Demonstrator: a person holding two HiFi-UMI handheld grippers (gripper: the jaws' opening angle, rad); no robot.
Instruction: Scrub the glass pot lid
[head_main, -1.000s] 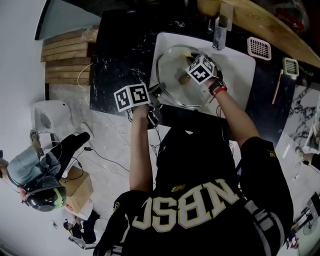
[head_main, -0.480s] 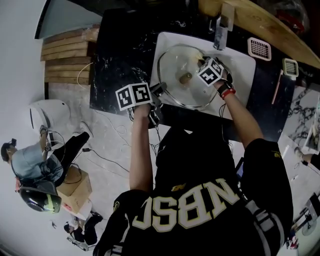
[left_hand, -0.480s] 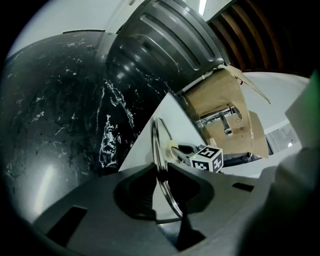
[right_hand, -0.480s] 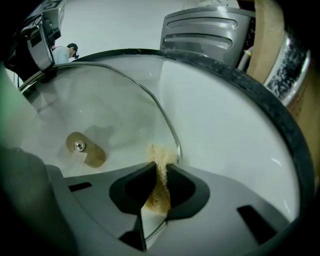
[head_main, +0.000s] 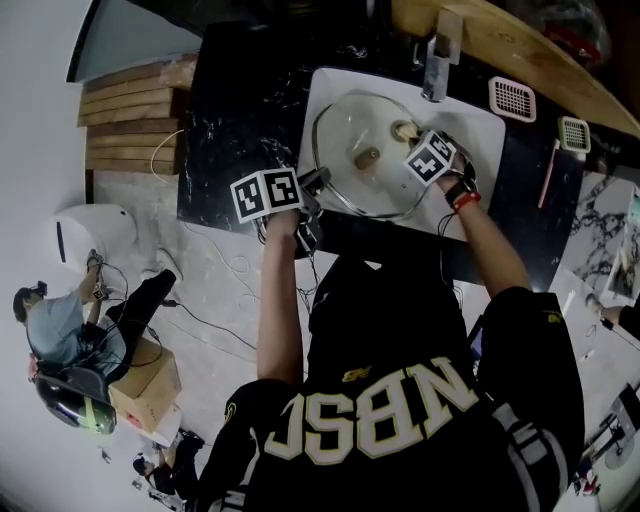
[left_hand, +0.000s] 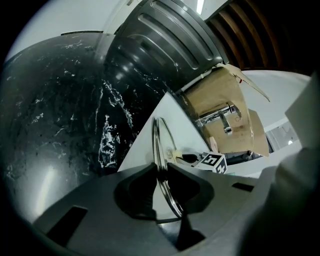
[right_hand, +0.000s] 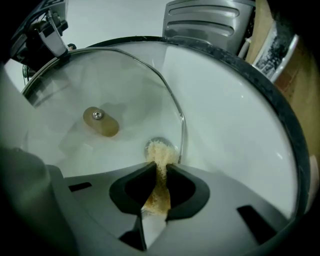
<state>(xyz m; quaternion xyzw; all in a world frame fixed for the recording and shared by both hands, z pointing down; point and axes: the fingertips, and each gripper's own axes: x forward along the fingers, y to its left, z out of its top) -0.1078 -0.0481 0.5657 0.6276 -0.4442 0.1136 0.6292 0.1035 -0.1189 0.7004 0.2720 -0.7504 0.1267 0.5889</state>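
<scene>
One sink (head_main: 485, 125) holds glass pot lid (head_main: 345, 135); sponge (right_hand: 159, 156) on lid.

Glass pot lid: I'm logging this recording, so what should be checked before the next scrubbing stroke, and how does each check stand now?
1. Left tongs clamped on the rim of the glass pot lid: ok, the rim sits between the closed jaws.
2. Right tongs shut on the scrub pad: ok.
3. Pad against the glass: ok, its tip appears to press on the lid near the rim.
4. Lid held over the sink: ok.
5. Pad's path clear of the knob: ok, the knob sits apart from the pad.
6. Glass already clean: cannot tell.
</scene>
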